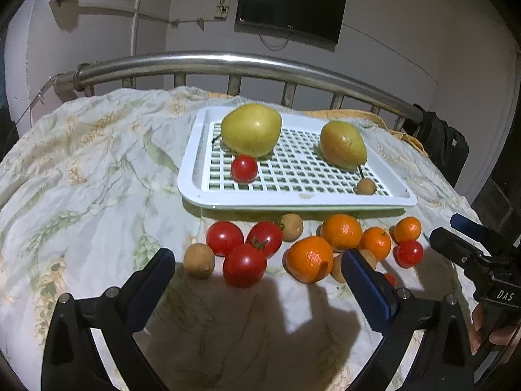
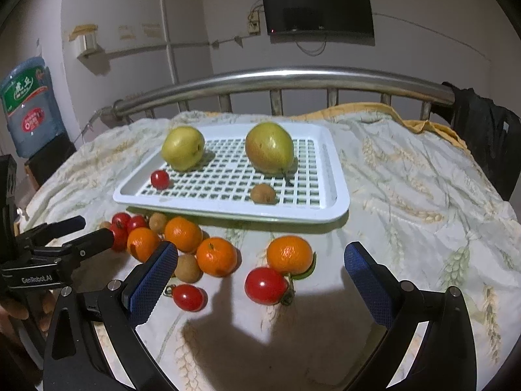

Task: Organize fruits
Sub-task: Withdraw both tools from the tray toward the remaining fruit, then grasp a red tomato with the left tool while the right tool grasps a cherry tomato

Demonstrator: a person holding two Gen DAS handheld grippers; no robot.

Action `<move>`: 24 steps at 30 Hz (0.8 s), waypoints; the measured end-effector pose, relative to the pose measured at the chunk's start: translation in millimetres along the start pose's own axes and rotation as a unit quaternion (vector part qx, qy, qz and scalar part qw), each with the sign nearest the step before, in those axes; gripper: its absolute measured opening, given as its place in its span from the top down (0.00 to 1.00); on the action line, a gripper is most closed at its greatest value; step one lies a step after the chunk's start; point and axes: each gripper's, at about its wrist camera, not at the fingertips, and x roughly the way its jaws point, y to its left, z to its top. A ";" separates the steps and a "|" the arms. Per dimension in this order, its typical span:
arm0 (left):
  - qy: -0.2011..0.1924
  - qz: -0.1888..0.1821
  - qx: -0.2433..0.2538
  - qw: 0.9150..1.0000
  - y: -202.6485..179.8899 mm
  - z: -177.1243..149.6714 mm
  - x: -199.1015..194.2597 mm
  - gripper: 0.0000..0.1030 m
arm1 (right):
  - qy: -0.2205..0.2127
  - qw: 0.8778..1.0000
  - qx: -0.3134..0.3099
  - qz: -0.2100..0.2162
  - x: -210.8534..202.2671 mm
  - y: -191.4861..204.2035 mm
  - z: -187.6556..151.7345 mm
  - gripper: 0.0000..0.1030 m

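So far the tray [image 2: 338, 176] holds two pears [image 2: 269, 152], one tomato [image 2: 160, 179] and one brown fruit [image 2: 263, 193]. In front of the tray, oranges [image 2: 289, 254], tomatoes and brown fruits lie loose on the cloth [image 2: 423, 195]. Left gripper [image 1: 257, 277] and right gripper [image 2: 260, 277] hover there, both spread and empty.

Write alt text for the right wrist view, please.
A white slotted tray on a bedsheet holds two pears, one tomato and one small brown fruit. Oranges, tomatoes and brown fruits lie loose before it, between the open right gripper fingers.
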 end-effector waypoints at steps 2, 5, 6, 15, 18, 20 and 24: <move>0.010 -0.001 -0.001 1.000 1.0 -1.0 3.7 0.00 | 0.010 1.000 -0.003 -0.002 4.1 0.6 -1.9 0.00; 0.023 -0.004 -0.008 1.000 3.4 -1.8 9.1 0.00 | 0.022 1.000 -0.006 -0.001 8.7 0.8 -4.0 0.00; 0.027 -0.003 -0.011 1.000 4.6 -1.8 10.6 0.00 | 0.026 1.000 -0.006 0.000 10.0 0.4 -4.7 0.00; 0.037 -0.008 -0.039 0.999 19.3 -0.3 14.8 0.12 | 0.050 0.999 0.001 0.015 18.3 -2.9 -7.4 0.10; 0.048 -0.009 -0.039 0.998 19.5 -0.6 19.7 0.21 | 0.056 0.998 0.006 0.011 20.5 -5.6 -6.9 0.16; 0.048 -0.006 -0.032 0.998 16.7 -1.4 19.7 0.22 | 0.065 0.998 0.006 0.011 21.8 -5.1 -8.2 0.23; 0.046 0.000 -0.020 0.999 13.6 -1.2 18.9 0.26 | 0.082 0.997 -0.003 0.002 27.0 -1.4 -11.6 0.31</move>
